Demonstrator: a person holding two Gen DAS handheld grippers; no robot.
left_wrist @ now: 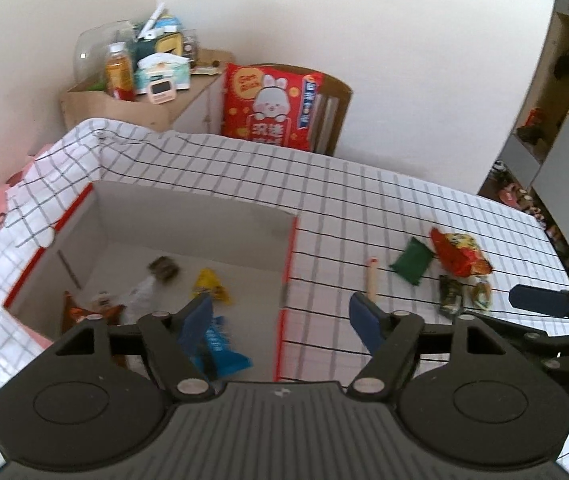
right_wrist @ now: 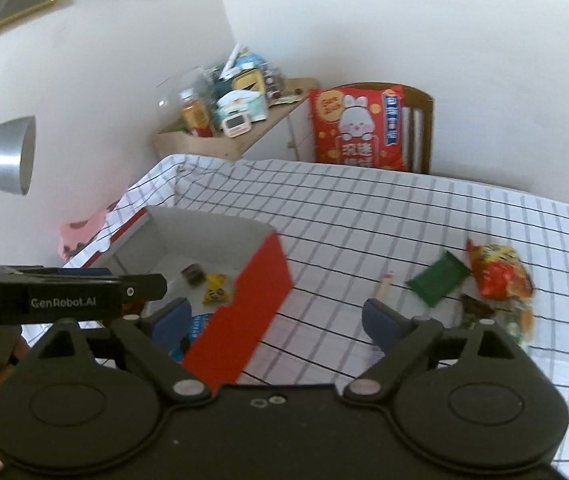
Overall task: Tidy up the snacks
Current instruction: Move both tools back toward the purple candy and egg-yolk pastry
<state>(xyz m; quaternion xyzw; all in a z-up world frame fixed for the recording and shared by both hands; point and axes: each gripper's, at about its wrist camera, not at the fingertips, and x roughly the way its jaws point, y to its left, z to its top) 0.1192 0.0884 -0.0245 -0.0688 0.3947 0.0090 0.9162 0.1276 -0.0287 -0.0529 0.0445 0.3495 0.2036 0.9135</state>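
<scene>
My left hand-held gripper point(left_wrist: 280, 316) and right hand-held gripper point(right_wrist: 276, 320) both have their jaws apart, nothing in them. The box point(left_wrist: 188, 204) on the checked surface point(left_wrist: 364, 200) already has a few snacks in it. Loose ones sit together to the right: the red bag point(left_wrist: 460, 252), then the green packet point(left_wrist: 411, 260), then the little stick point(left_wrist: 371, 278). I'd take the bag first, pinching low across its middle so it doesn't slip.
</scene>
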